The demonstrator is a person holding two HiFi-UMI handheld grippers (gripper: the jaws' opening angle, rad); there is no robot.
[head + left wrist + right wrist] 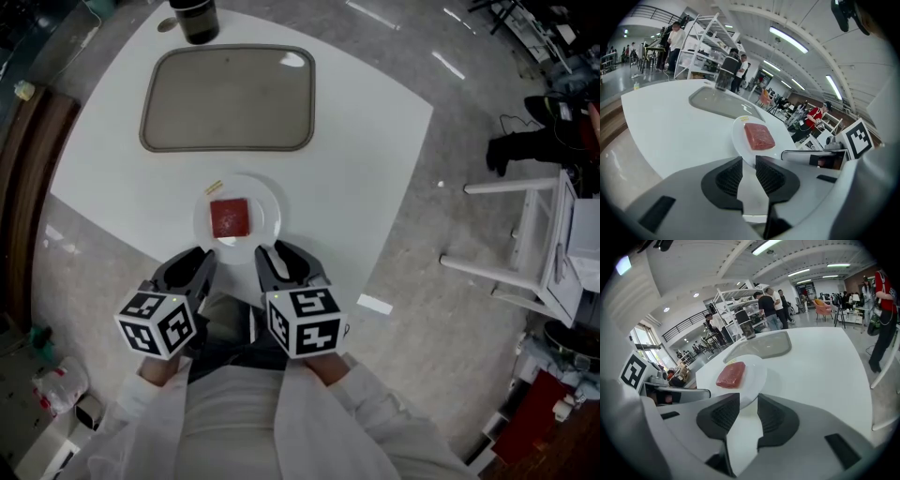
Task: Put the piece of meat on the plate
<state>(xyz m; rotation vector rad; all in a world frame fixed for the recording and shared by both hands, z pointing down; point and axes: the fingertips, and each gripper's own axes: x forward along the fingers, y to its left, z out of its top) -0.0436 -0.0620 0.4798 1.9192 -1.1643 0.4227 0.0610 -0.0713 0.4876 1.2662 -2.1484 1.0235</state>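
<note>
A square piece of red meat [230, 217] lies flat in the middle of a round white plate [269, 212] on the white table. Both grippers hover side by side just off the table's near edge, short of the plate. The left gripper [204, 255] is open, its ribbed pads apart with nothing between them. The right gripper [272, 251] is open and empty too. In the left gripper view the meat [759, 136] sits on the plate [738, 137] just beyond the jaws of the gripper [749, 161]. The right gripper view shows the meat [731, 375] ahead of its gripper [748, 401].
A grey rectangular tray [228, 98] lies at the far side of the table, with a dark cup [194, 19] behind it. A small yellowish scrap [214, 187] rests by the plate's far rim. A white rack [534, 234] stands on the floor to the right.
</note>
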